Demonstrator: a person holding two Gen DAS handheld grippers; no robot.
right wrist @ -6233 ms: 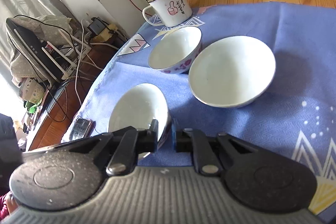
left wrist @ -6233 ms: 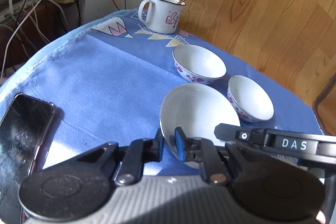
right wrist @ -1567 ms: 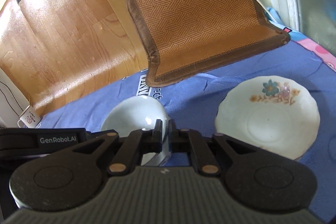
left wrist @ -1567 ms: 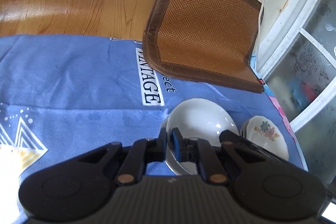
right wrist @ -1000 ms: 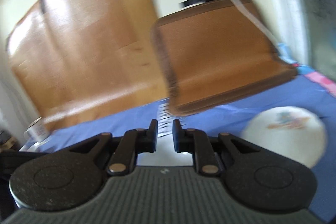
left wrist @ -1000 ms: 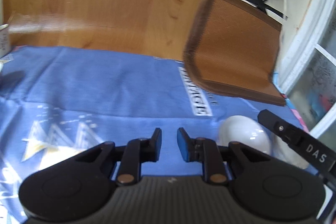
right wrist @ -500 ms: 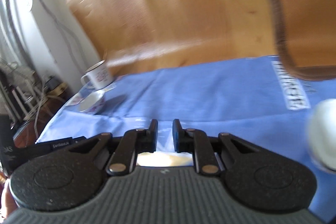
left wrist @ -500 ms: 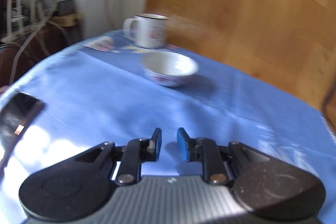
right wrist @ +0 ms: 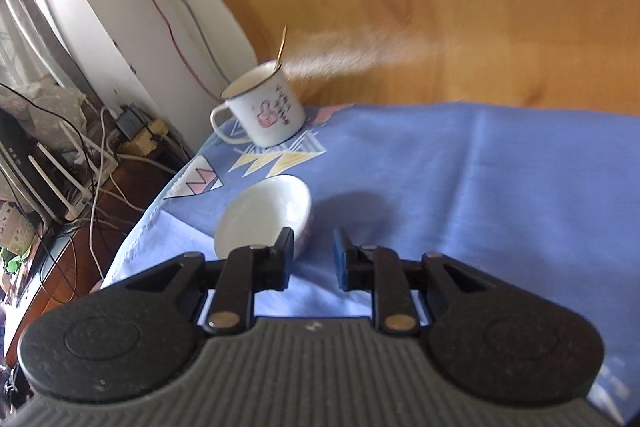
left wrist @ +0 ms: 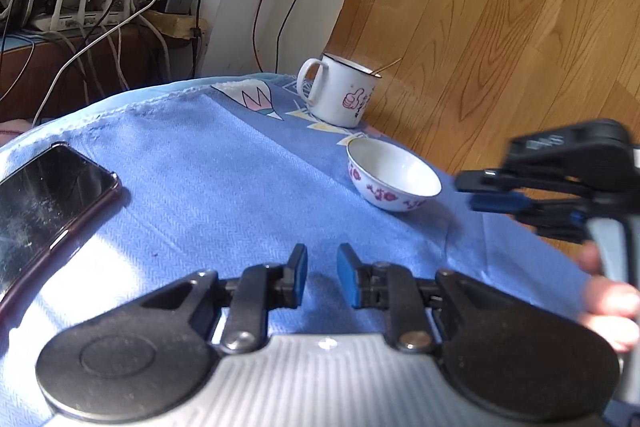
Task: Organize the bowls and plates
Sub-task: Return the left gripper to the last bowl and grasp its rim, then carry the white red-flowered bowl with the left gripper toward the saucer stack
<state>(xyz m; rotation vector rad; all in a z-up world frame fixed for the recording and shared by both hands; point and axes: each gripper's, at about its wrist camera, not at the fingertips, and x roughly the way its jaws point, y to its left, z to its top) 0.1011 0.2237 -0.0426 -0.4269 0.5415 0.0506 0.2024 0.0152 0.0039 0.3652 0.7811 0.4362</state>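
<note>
A small white bowl with red flowers (left wrist: 394, 175) stands upright on the blue cloth (left wrist: 224, 195), near the far edge. It also shows in the right wrist view (right wrist: 264, 215). My left gripper (left wrist: 322, 269) is open and empty, low over the cloth, well short of the bowl. My right gripper (right wrist: 313, 253) is open and empty, its left finger just in front of the bowl's near rim. It also shows in the left wrist view (left wrist: 516, 195), to the right of the bowl.
A white enamel mug with a spoon (left wrist: 340, 95) stands behind the bowl at the table's far corner (right wrist: 262, 115). A black phone (left wrist: 44, 203) lies on the cloth at the left. Cables and a router fill the shelf beyond the table's left edge.
Both grippers have let go of their bowls and swung back from the plate side to the mug end. The right gripper has closed in on the flowered bowl.
</note>
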